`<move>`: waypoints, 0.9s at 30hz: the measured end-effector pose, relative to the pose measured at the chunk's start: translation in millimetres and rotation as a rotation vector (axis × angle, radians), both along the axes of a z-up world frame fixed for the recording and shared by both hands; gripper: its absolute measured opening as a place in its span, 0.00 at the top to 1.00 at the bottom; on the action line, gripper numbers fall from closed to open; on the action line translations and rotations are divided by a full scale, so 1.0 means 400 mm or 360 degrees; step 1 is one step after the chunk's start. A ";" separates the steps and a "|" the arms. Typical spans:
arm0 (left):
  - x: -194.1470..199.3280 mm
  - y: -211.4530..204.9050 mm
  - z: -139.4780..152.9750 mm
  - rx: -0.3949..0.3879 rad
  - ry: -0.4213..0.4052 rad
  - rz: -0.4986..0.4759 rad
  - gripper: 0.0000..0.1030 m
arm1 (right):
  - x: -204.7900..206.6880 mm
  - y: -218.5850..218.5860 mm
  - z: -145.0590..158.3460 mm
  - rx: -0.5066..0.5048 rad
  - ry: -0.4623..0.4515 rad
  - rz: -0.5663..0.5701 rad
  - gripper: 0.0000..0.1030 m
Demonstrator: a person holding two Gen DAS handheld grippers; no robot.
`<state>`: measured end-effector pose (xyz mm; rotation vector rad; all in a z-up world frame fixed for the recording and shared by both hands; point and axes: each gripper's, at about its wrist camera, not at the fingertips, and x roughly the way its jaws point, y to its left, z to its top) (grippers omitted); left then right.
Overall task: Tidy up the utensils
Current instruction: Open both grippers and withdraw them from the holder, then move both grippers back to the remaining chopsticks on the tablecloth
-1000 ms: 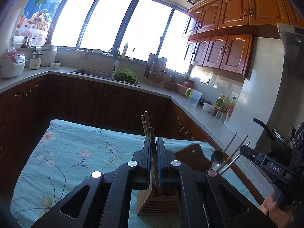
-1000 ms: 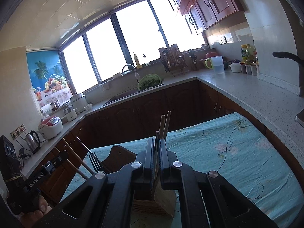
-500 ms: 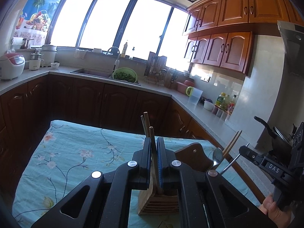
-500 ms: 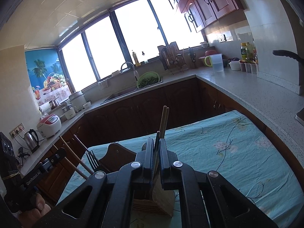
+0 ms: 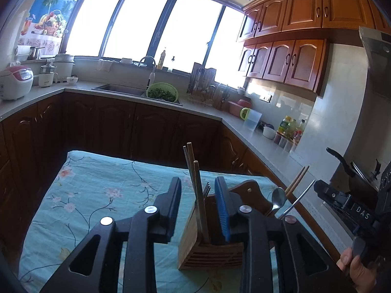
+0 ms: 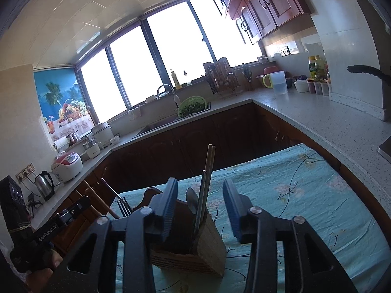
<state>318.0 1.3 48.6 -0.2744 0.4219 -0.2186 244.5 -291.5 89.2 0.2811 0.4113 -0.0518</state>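
The wooden utensil holder (image 5: 210,241) stands on the cloth-covered worktop (image 5: 97,195), chopsticks (image 5: 195,183) upright inside, long axis vertical. Your left hand-held gripper (image 5: 198,206) straddles them, spread wide and empty; your right hand-held gripper (image 6: 200,210) does likewise, equally near.

"DAS": white letters on the black right gripper (image 5: 347,205) body, right edge of frame. "GenRobot.AI": white print on the black left gripper (image 6: 70,216) body, lower left of frame.
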 end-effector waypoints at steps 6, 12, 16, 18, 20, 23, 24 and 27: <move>-0.081 0.026 -0.003 -0.0029 0.0005 0.0024 0.42 | -0.075 -0.004 0.016 0.0044 -0.0070 0.0031 0.12; -0.185 0.044 -0.038 -0.0001 0.0092 0.0064 0.32 | -0.172 0.003 -0.023 0.0051 -0.0028 0.0029 0.05; -0.258 0.053 -0.049 -0.0002 0.0144 0.0073 0.28 | -0.229 0.007 -0.058 0.0069 0.0050 0.0036 0.05; -0.292 0.060 -0.055 0.0019 0.0167 0.0088 0.26 | -0.259 0.008 -0.073 0.0075 0.0078 0.0036 0.05; -0.320 0.059 -0.057 0.0041 0.0191 0.0091 0.26 | -0.291 0.006 -0.085 0.0086 0.0098 0.0021 0.04; -0.360 0.060 -0.064 0.0052 0.0241 0.0082 0.26 | -0.324 -0.001 -0.102 0.0117 0.0131 0.0009 0.04; -0.366 0.059 -0.061 0.0053 0.0255 0.0073 0.25 | -0.332 -0.002 -0.106 0.0123 0.0145 0.0003 0.04; -0.393 0.059 -0.064 0.0073 0.0288 0.0060 0.25 | -0.352 0.003 -0.124 0.0107 0.0197 0.0018 0.04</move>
